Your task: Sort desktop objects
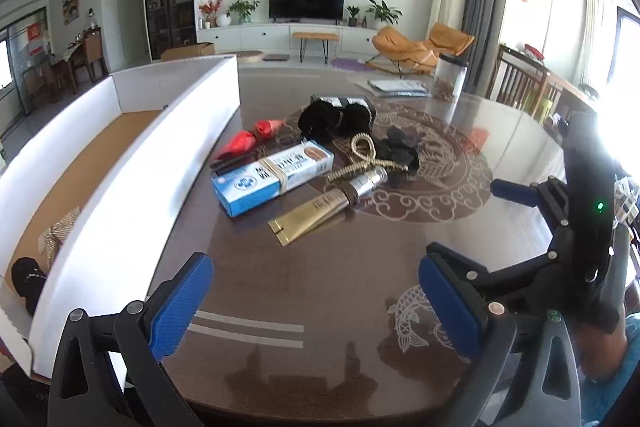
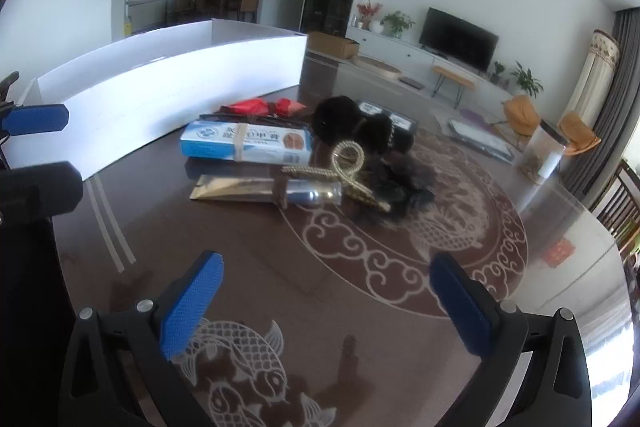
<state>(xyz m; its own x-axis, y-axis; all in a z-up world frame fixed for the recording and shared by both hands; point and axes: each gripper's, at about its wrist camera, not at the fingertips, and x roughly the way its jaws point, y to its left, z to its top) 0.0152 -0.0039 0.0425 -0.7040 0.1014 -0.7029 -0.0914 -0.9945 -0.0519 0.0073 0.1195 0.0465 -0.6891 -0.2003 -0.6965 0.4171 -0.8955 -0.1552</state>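
A pile of small objects lies mid-table: a blue and white box (image 1: pixel 272 177) (image 2: pixel 246 143) with a rubber band, a gold tube (image 1: pixel 320 211) (image 2: pixel 264 190), a gold hair clip (image 1: pixel 360 157) (image 2: pixel 344 167), black fluffy items (image 1: pixel 334 119) (image 2: pixel 360 131) and red items (image 1: pixel 252 137) (image 2: pixel 260 106). A long white box (image 1: pixel 132 155) (image 2: pixel 168 95) stands at the left, holding a black item (image 1: pixel 26 279) and a gold piece (image 1: pixel 58 233). My left gripper (image 1: pixel 316 303) is open and empty, near the table's front. My right gripper (image 2: pixel 326 303) is open and empty, also short of the pile.
A clear jar (image 1: pixel 448 79) (image 2: pixel 544 155) and a flat packet (image 1: pixel 396 87) (image 2: pixel 480 141) sit at the far side of the round dark table (image 1: pixel 320 287). The right gripper shows in the left wrist view (image 1: pixel 472 223). Wooden chairs (image 1: pixel 524 79) stand to the right.
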